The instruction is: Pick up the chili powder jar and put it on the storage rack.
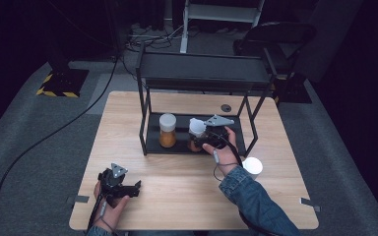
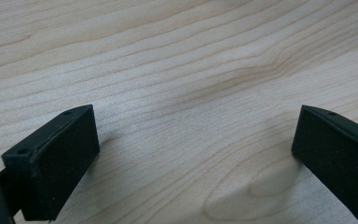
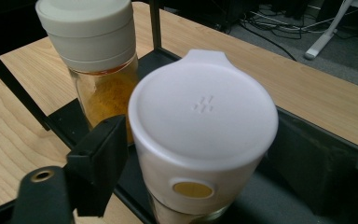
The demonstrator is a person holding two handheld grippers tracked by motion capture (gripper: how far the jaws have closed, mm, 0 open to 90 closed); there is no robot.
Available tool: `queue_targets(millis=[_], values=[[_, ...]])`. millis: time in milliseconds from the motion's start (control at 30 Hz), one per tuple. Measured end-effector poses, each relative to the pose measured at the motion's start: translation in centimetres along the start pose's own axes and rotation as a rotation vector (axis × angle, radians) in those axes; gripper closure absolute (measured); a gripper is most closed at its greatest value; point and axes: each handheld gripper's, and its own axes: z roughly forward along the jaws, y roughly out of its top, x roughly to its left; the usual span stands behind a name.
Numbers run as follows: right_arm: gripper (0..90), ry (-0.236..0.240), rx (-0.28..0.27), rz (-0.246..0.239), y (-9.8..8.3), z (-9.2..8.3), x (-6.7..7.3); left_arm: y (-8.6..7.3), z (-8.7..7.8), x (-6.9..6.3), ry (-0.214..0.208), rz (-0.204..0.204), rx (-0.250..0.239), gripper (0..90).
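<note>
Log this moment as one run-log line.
right gripper: open around white-lidded spice jar on rack's lower shelf | left gripper: open, empty, over wooden table | second jar: on shelf

White-lidded jar (image 3: 200, 140) of orange spice, black rack (image 1: 150, 142), pale wood-grain table (image 2: 177, 60).

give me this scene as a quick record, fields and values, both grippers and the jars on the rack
surface: wooden table
rack: black two-level rack toward the table's far side
jar one: spice jar with orange powder, pale cap, upright on the lower shelf
jar two: white-lidded jar beside it on the same shelf
right gripper: right gripper at the white-lidded jar, jaws either side, left pad apart from it
left gripper: left gripper open over bare wood near the table's front edge
extra: white cup on the table right of the rack
</note>
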Motion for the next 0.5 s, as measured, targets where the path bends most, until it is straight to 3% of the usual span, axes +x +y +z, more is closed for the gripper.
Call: queue_targets(millis=[500], values=[[14.7, -0.005, -0.032, 0.012, 0.8, -4.2, -0.1, 0.0, 0.0, 0.0, 0.000, 0.001, 0.001, 0.4]])
